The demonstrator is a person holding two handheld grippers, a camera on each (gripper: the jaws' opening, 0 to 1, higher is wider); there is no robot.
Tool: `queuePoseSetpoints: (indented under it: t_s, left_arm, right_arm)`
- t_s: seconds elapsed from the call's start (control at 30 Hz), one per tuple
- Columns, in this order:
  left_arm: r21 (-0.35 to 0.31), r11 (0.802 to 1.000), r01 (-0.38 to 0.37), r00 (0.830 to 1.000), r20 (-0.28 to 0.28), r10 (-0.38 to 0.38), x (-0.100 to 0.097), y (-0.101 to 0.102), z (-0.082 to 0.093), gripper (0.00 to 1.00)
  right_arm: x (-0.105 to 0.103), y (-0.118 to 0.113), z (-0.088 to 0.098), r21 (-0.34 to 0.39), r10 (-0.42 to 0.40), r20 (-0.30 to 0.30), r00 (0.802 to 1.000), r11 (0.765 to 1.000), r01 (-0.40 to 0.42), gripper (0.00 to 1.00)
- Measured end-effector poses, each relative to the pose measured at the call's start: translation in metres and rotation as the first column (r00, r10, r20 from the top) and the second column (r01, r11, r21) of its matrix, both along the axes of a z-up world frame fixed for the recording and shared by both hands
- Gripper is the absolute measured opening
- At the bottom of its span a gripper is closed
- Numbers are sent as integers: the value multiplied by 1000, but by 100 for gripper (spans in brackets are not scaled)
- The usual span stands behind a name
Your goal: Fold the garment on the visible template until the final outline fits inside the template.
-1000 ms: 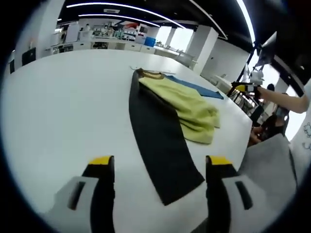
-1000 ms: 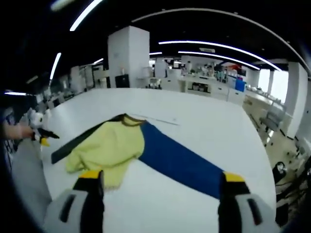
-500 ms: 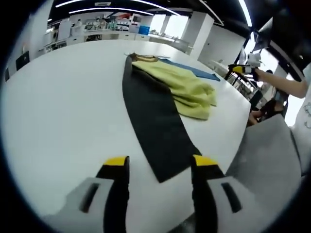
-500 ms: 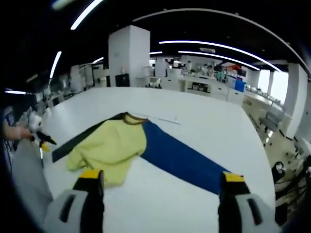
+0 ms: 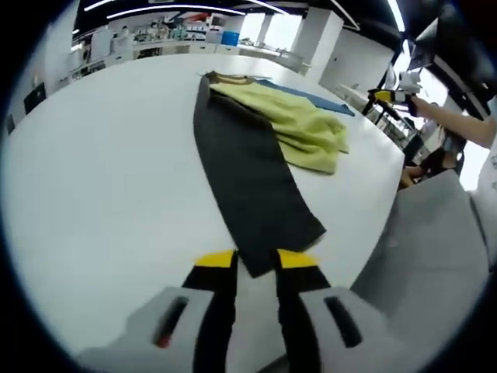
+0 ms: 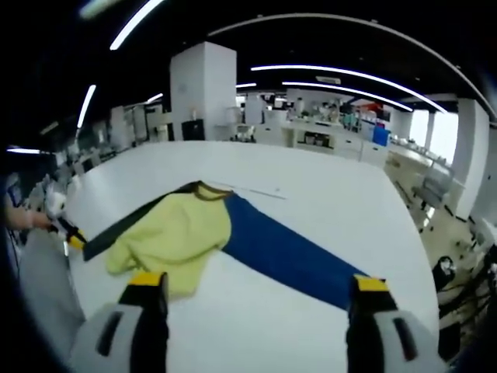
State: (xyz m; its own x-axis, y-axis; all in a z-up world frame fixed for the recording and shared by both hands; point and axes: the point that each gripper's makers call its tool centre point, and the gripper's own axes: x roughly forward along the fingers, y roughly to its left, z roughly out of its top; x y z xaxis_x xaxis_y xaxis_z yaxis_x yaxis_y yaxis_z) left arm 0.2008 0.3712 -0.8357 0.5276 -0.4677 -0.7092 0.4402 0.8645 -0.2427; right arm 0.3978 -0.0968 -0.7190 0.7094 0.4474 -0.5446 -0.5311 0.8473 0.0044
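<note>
Item: yellow garment (image 5: 291,128), crumpled on a white table (image 5: 109,179), lying between a dark strip (image 5: 248,186) and a blue strip (image 6: 287,260) that meet at its collar. Left gripper (image 5: 255,259): jaws nearly pressed together, at the dark strip's near tip; whether cloth is pinched cannot be told. Right gripper (image 6: 252,284): jaws spread wide, holding nothing, above the table near the garment's hem. Dark strip's long axis runs far from the left gripper, which sits nearer to it.
</note>
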Motion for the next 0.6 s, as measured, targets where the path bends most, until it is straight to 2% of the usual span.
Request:
queuePoseSetpoints:
  t_s: [0.13, 0.3, 0.37, 0.5, 0.6]
  left_arm:
    - [16, 1000, 23, 1000, 20, -24, 1, 0, -2, 11]
    - [35, 999, 29, 999, 33, -30, 3, 4, -4, 0]
    - [16, 1000, 8, 1000, 24, -9, 5, 9, -6, 0]
    - [23, 1000, -9, 999, 36, 8, 8, 14, -2, 0]
    - [38, 999, -18, 999, 48, 16, 18, 27, 1, 0]
  right_arm:
    - [0, 0, 0, -1, -2, 0, 1000, 1000, 2, 96]
    - [-1, 1, 0, -9, 2, -5, 1000, 1000, -2, 96]
    - [-2, -1, -1, -15, 2, -6, 1000, 1000, -2, 96]
    - [-4, -3, -1, -22, -2, -13, 1000, 1000, 2, 95]
    - [-5, -4, 3, -30, -4, -13, 1000, 1000, 4, 95]
